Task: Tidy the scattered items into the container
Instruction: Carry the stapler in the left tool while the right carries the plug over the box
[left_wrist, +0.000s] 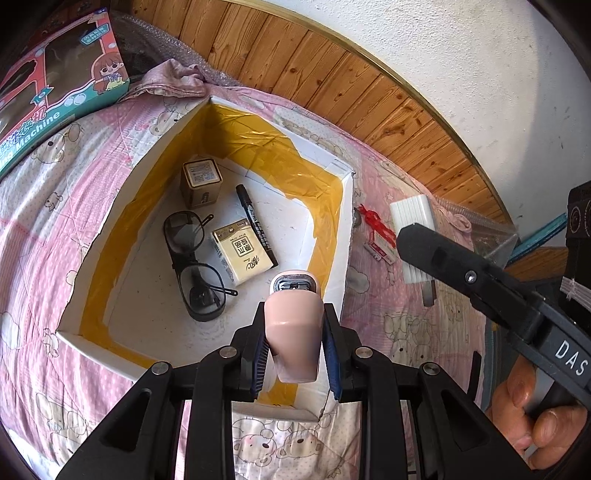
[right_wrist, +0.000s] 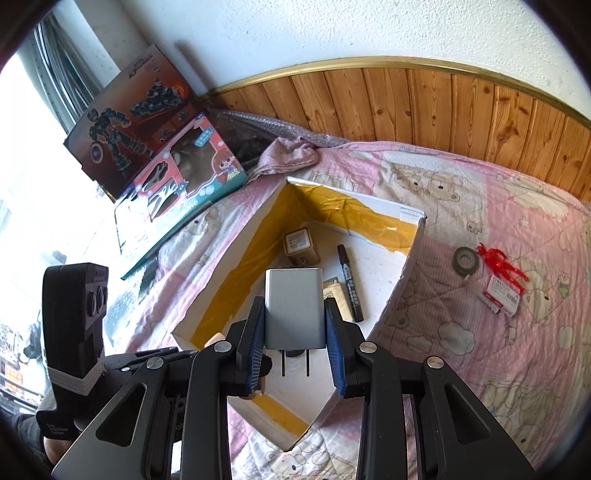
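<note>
Surface: a bed under a pink quilt (right_wrist: 480, 332) printed with bears, set against knotty wood panelling (right_wrist: 443, 107) below a rough white plaster wall. Two toy boxes (right_wrist: 184, 177) lean at the quilt's far left corner beside a crumpled cloth.

Container: a shallow white cardboard box (left_wrist: 343, 236), inner walls lined with yellow tape, near mid-quilt. On its floor lie dark-framed glasses (left_wrist: 195, 258), a tissue pack (left_wrist: 243, 251), a black marker (left_wrist: 255, 225) and a small square tin (left_wrist: 201, 182).

Left gripper (left_wrist: 295, 328): over the box's near edge, clenched on a smooth pink shaver (left_wrist: 293, 325), foil head forward.

Right gripper (right_wrist: 295, 325): over the box's near corner, clamped on a grey rectangular charger (right_wrist: 295, 306), prongs toward the camera. In the left view a hand (left_wrist: 535, 413) grasps its handle.

Outside the box, on the quilt toward its right edge: a tape roll (right_wrist: 466, 261), a red ribbon (right_wrist: 498, 264) and a small labelled packet (right_wrist: 500, 295).
</note>
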